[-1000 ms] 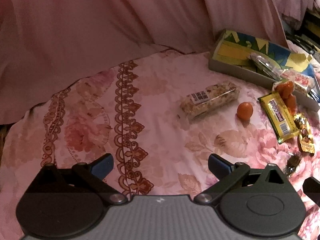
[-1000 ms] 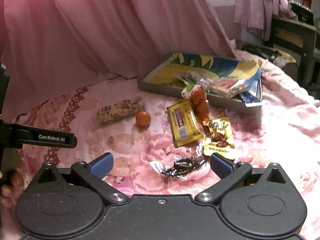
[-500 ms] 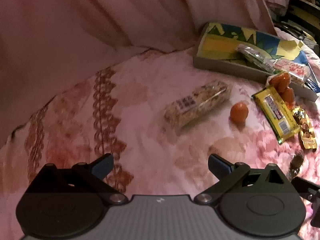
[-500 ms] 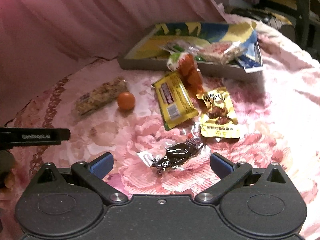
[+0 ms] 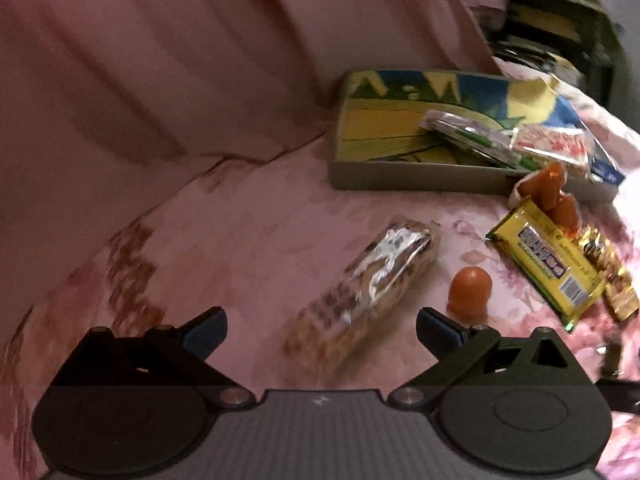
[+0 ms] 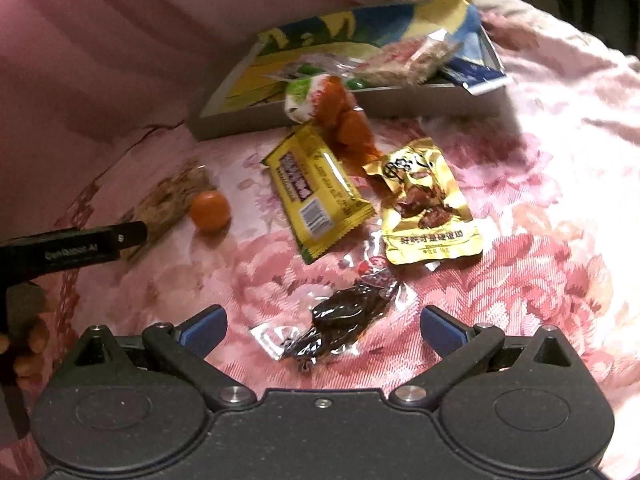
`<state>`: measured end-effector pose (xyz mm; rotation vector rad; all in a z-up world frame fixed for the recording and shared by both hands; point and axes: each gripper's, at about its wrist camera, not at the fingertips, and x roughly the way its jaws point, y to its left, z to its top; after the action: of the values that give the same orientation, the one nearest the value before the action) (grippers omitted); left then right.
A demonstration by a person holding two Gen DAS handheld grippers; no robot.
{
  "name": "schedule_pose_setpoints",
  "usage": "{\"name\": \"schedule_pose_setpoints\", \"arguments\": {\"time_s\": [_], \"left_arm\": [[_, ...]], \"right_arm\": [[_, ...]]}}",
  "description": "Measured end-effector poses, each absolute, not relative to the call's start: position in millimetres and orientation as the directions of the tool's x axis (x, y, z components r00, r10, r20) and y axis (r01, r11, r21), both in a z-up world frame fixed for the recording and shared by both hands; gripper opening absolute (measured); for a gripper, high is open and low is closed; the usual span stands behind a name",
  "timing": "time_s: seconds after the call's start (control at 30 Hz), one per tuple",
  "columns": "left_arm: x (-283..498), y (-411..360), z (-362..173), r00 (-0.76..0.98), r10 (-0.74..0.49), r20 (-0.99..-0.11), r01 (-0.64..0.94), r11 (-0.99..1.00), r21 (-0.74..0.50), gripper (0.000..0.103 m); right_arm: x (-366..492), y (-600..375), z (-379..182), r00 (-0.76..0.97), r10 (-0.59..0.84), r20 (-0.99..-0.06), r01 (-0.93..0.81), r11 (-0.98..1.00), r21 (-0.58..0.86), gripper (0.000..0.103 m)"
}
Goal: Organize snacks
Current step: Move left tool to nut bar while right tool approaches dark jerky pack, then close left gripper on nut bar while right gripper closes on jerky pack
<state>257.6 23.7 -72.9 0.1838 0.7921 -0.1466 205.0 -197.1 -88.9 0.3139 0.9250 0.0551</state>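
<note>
Snacks lie on a pink floral cloth. My left gripper (image 5: 322, 328) is open, low over a long clear-wrapped grain bar (image 5: 368, 284) lying between its fingers; a small orange (image 5: 470, 290) sits beside it. My right gripper (image 6: 322, 330) is open, just above a clear packet of dark dried fruit (image 6: 344, 320). Beyond it lie a yellow bar (image 6: 316, 196), a gold packet (image 6: 428, 204) and an orange snack bag (image 6: 340, 116). A shallow tray with a blue-yellow lining (image 6: 328, 112) holds several packets; it also shows in the left wrist view (image 5: 400, 176).
A pink curtain (image 5: 200, 60) hangs behind the cloth at the left. Dark furniture (image 5: 560, 20) stands at the far right. The left gripper's body (image 6: 76, 244) reaches in at the left of the right wrist view, over the grain bar (image 6: 172, 200).
Both grippers have moved forward and lower toward the snacks. The left one closed in on the grain bar, the right one on the dark packet. Nothing has been gripped.
</note>
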Motion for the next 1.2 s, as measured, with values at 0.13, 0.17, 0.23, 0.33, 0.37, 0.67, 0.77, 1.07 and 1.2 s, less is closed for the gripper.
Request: {"name": "schedule_pose_setpoints", "arguments": {"time_s": [0.13,0.17,0.23,0.33,0.37,0.67,0.77,1.07,1.2], "left_arm": [[270.0,16.4,-84.4,0.686,-0.102,-0.72,0.274,0.953,0.126,0.102],[272.3,16.0,-86.0,0.682,-0.113,-0.723,0.284,0.951,0.119,0.101],[275.5,17.3,-89.2,0.665,-0.151,-0.731,0.31,0.947,0.086,0.095],[280.4,20.5,-92.9,0.624,-0.208,-0.753,0.335,0.942,0.017,0.081],[281.0,21.4,-93.7,0.619,-0.216,-0.755,0.332,0.943,0.002,0.08],[277.4,16.8,-89.4,0.555,-0.276,-0.785,0.368,0.928,-0.066,0.041],[271.0,10.1,-87.2,0.52,-0.302,-0.799,0.387,0.917,-0.095,0.039],[262.8,-6.8,-86.4,0.525,-0.268,-0.808,0.387,0.921,-0.054,0.054],[268.1,-10.4,-90.1,0.547,-0.257,-0.797,0.375,0.926,-0.041,0.056]], "right_arm": [[211.7,-200.9,-96.0,0.605,0.179,-0.776,0.125,0.941,0.315,0.102],[213.0,-201.4,-97.8,0.607,0.181,-0.774,0.135,0.936,0.324,0.102],[215.4,-200.5,-99.9,0.614,0.186,-0.767,0.136,0.933,0.334,0.102],[218.9,-193.8,-101.5,0.623,0.19,-0.759,0.118,0.936,0.331,0.101],[219.6,-192.1,-102.1,0.625,0.196,-0.756,0.11,0.936,0.334,0.1],[219.0,-186.4,-101.5,0.652,0.193,-0.733,0.086,0.942,0.324,0.084],[217.7,-183.6,-100.2,0.651,0.191,-0.735,0.075,0.947,0.312,0.078],[213.3,-174.8,-98.3,0.644,0.163,-0.748,0.06,0.963,0.262,0.068],[214.6,-175.0,-101.1,0.647,0.189,-0.739,0.052,0.956,0.289,0.081]]}}
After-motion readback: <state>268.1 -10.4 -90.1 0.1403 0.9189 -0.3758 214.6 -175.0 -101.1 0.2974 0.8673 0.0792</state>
